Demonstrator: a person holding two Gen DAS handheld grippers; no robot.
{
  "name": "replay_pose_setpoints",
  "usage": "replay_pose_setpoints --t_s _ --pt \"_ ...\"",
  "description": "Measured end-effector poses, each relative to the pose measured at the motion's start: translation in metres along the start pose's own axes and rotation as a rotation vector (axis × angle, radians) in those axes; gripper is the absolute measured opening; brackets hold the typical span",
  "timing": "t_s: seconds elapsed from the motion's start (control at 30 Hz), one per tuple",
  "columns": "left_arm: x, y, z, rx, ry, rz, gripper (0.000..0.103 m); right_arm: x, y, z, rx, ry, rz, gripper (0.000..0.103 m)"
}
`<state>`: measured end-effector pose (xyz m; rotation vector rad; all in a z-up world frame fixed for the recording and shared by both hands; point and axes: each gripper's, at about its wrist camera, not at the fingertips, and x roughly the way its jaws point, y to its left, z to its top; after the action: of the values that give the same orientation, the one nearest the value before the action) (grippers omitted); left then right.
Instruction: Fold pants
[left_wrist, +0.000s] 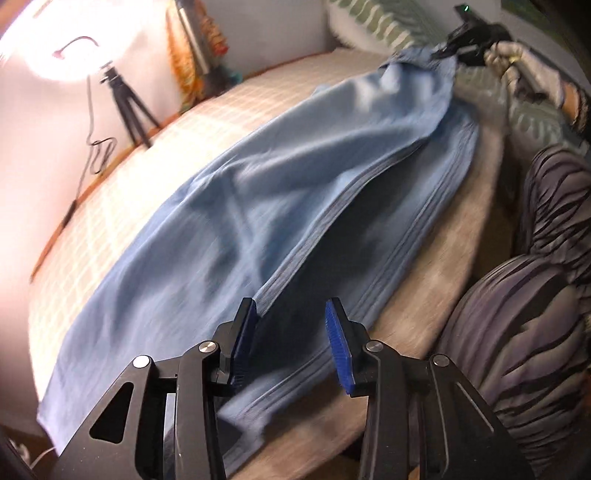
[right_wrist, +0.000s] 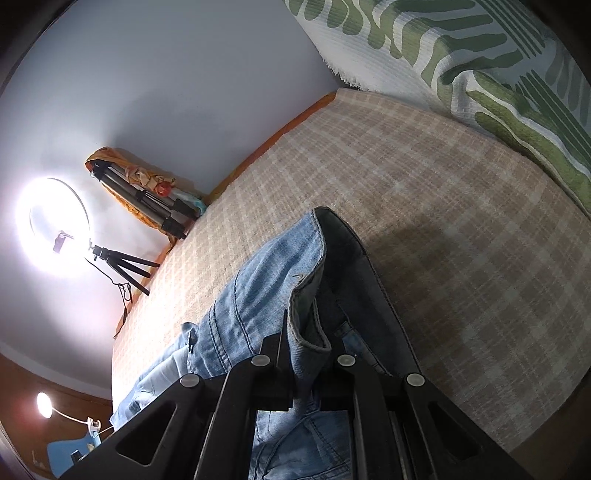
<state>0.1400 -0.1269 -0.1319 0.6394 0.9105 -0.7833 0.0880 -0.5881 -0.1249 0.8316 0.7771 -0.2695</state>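
Light blue denim pants (left_wrist: 258, 206) lie stretched lengthwise on a beige checked bed cover (left_wrist: 122, 199). My left gripper (left_wrist: 290, 339) is open, its blue pads (left_wrist: 338, 350) spread just above the near hem end of the pants, holding nothing. My right gripper (left_wrist: 448, 50) shows at the far end in the left wrist view, held by a gloved hand (left_wrist: 524, 70), shut on the waistband. In the right wrist view my right gripper (right_wrist: 308, 350) is shut on the folded waistband (right_wrist: 306, 314) and lifts it off the bed cover (right_wrist: 443, 221).
A ring light on a tripod (left_wrist: 122, 99) stands by the wall at the left. A green-and-white patterned pillow (right_wrist: 461, 62) lies at the head of the bed. The person's striped-clad legs (left_wrist: 535, 277) are at the bed's right edge.
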Motion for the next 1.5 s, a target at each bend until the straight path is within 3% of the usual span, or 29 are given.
replay_pose_setpoints --t_s 0.17,0.23,0.27,0.37,0.77,1.0,1.17,1.37,1.5 --pt "0.011 0.007 -0.004 0.028 0.020 0.122 0.037 0.000 -0.001 0.001 0.014 0.005 -0.001 0.004" --pt "0.012 0.013 -0.005 0.009 0.008 0.110 0.026 0.000 -0.003 0.000 0.018 0.008 -0.003 0.005" --pt "0.013 0.014 -0.006 0.010 -0.002 0.087 0.010 0.000 -0.003 0.000 0.020 0.010 -0.004 0.005" --pt "0.011 0.012 -0.010 0.052 -0.019 0.082 0.007 -0.001 -0.005 -0.002 0.025 0.015 -0.006 0.005" --pt "-0.016 0.008 -0.028 0.039 -0.096 0.093 0.005 -0.031 -0.008 -0.016 0.028 0.013 0.078 0.004" --pt "-0.017 0.006 -0.046 0.022 -0.093 0.083 0.005 -0.019 -0.054 -0.060 0.113 0.083 0.081 0.004" --pt "-0.015 0.005 -0.047 0.016 -0.092 0.077 0.005 0.001 -0.082 -0.074 0.191 0.118 0.079 0.004" --pt "-0.016 0.005 -0.049 -0.020 -0.108 0.060 0.006 0.003 -0.066 -0.057 0.099 0.094 -0.005 0.004" --pt "-0.015 0.002 -0.053 -0.045 -0.090 0.056 0.015 0.010 -0.051 -0.057 -0.011 0.119 -0.105 0.005"
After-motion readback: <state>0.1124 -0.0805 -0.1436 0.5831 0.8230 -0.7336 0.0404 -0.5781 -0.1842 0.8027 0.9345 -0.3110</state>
